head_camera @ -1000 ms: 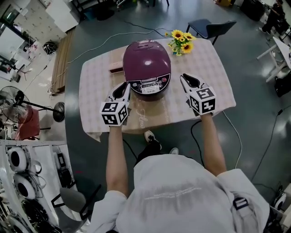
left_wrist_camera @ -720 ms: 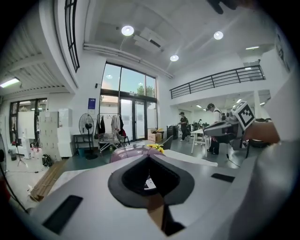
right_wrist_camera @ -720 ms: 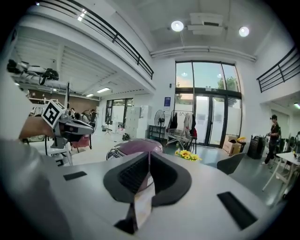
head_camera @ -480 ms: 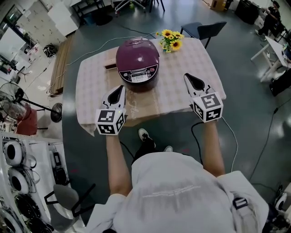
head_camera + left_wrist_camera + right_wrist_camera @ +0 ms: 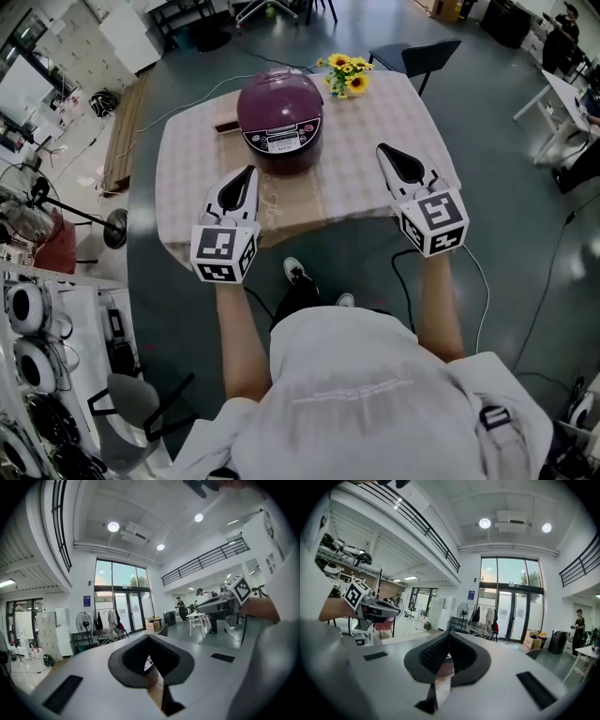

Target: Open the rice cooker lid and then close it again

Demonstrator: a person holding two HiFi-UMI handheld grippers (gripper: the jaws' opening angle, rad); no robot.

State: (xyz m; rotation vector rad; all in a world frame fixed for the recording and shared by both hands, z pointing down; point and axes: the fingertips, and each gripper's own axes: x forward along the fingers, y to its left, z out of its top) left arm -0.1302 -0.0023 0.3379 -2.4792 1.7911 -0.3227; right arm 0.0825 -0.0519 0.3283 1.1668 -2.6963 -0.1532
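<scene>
A purple rice cooker (image 5: 280, 120) with its lid down stands on the far middle of a small table (image 5: 366, 178) in the head view. My left gripper (image 5: 247, 171) hovers over the table's near left part, short of the cooker, jaws shut and empty. My right gripper (image 5: 382, 150) hovers over the near right part, also shut on nothing. Both point level toward the far side, held well above the table. In the left gripper view the shut jaw tips (image 5: 149, 637) meet, and the right gripper (image 5: 220, 604) shows beyond. The right gripper view shows closed tips (image 5: 449, 633).
A bunch of sunflowers (image 5: 343, 73) stands at the table's far right corner, a dark flat object (image 5: 225, 124) left of the cooker. A chair (image 5: 417, 54) sits behind the table, a standing fan (image 5: 56, 202) at left. Cables lie across the floor.
Both grippers have drawn back from beside the cooker toward the table's near edge and risen. The cooker now sits farther from them, its lid down throughout.
</scene>
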